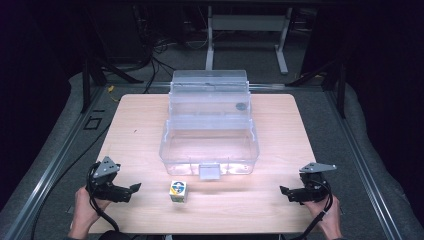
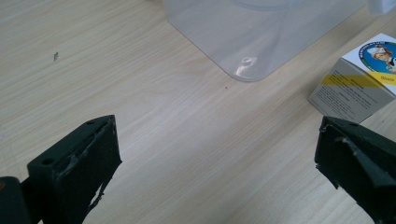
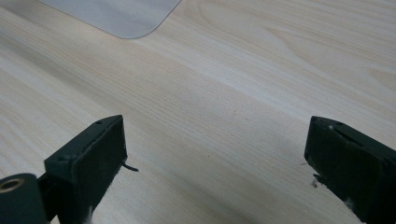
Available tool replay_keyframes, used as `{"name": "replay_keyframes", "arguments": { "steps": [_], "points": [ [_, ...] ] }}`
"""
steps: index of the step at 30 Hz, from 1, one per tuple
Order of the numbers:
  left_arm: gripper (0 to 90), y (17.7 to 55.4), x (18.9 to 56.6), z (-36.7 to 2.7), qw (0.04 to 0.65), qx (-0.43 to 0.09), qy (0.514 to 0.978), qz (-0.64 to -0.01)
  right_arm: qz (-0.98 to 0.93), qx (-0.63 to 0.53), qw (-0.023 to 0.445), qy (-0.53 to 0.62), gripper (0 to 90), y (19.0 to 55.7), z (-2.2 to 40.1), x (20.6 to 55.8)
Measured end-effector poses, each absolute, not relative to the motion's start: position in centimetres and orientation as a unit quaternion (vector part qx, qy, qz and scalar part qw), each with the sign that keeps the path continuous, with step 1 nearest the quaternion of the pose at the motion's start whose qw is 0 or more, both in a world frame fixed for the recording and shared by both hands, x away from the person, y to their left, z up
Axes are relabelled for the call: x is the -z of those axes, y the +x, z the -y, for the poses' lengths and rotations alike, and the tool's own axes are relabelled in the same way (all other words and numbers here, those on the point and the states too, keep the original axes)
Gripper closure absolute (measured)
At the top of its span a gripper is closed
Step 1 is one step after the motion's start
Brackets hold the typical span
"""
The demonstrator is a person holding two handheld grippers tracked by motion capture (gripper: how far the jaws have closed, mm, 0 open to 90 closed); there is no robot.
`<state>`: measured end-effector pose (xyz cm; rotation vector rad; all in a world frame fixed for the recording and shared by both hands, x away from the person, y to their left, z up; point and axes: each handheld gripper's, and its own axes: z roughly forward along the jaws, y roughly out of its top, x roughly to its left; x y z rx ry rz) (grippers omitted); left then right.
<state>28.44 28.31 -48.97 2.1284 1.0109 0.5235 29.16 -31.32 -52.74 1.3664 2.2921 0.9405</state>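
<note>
Nothing is done yet. Both tools, the left gripper [image 1: 134,188] and the right gripper [image 1: 283,190], gape wide with nothing inside. Between them, on the wooden table [image 1: 150,130], sits the small white-and-yellow cardboard box [image 1: 178,191], just outside the open clear plastic bin [image 1: 209,146]. Picking it up is all left to do.

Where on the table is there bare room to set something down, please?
Bare wood lies left and right of the clear plastic bin, out to the table edges, and between the small carton and each tongs. The middle front is crowded: the carton sits just before the bin's latch.
</note>
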Motion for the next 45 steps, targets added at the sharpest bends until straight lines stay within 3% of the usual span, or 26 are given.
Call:
{"name": "replay_keyframes", "arguments": {
  "steps": [19, 28, 45],
  "points": [
    [0.2, 26.5, 46.5, -25.3, 0.374, -0.213, 0.815, -0.389, -0.8, -0.326, 0.148, 0.481, 6.0, 28.9, 31.1, 52.3],
    [0.2, 26.2, 46.4, -23.5, 0.381, -0.17, 0.825, -0.382, -0.8, -0.32, 0.142, 0.488, 6.2, 29.1, 31.3, 52.7],
    [1.1, 27.2, 49.3, -18.6, 0.361, -0.136, 0.842, -0.376, -0.8, -0.314, 0.126, 0.496, 8.7, 29.4, 31.5, 53.3]
  ]
}}
